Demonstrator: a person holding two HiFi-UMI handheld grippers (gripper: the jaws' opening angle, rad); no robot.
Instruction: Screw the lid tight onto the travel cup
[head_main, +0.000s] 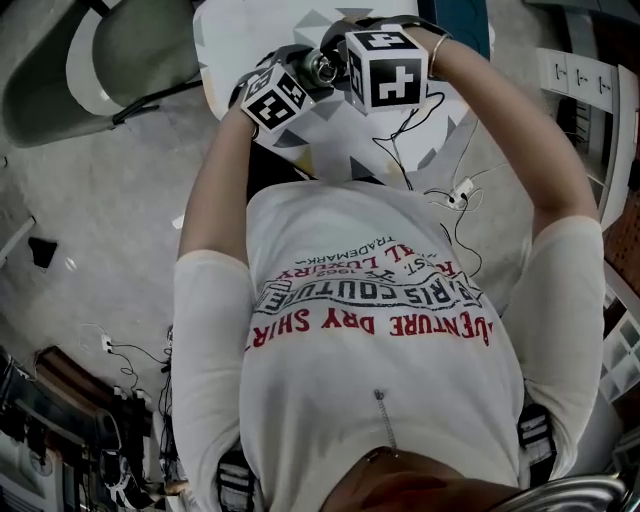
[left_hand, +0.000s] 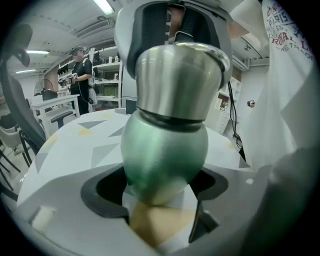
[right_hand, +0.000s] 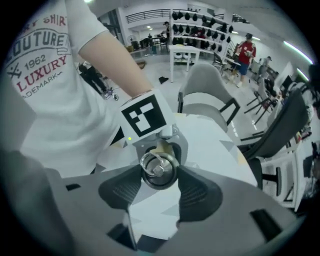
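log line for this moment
left gripper: clamps travel cup | right gripper: clamps lid from above | lid: on travel cup, tightness unclear

- Cup (left_hand: 165, 160) — shiny green body.
- Lid (left_hand: 177, 75) — brushed silver, dark band at base.
- Table (left_hand: 95, 145) — white w/ grey & yellow triangles.
- Cubes (head_main: 388, 68) — white faces, black square markers.
- Left gripper (left_hand: 159, 192) & right gripper (right_hand: 159, 172) — light grey shells, black pads (right_hand: 197, 189).
- Shirt (head_main: 380, 330) — white, red & black lettering.
- Chair (head_main: 100, 60) — grey seat, black frame.
- Floor (head_main: 100, 230) — mottled grey.
- Cable (head_main: 462, 240) — black.
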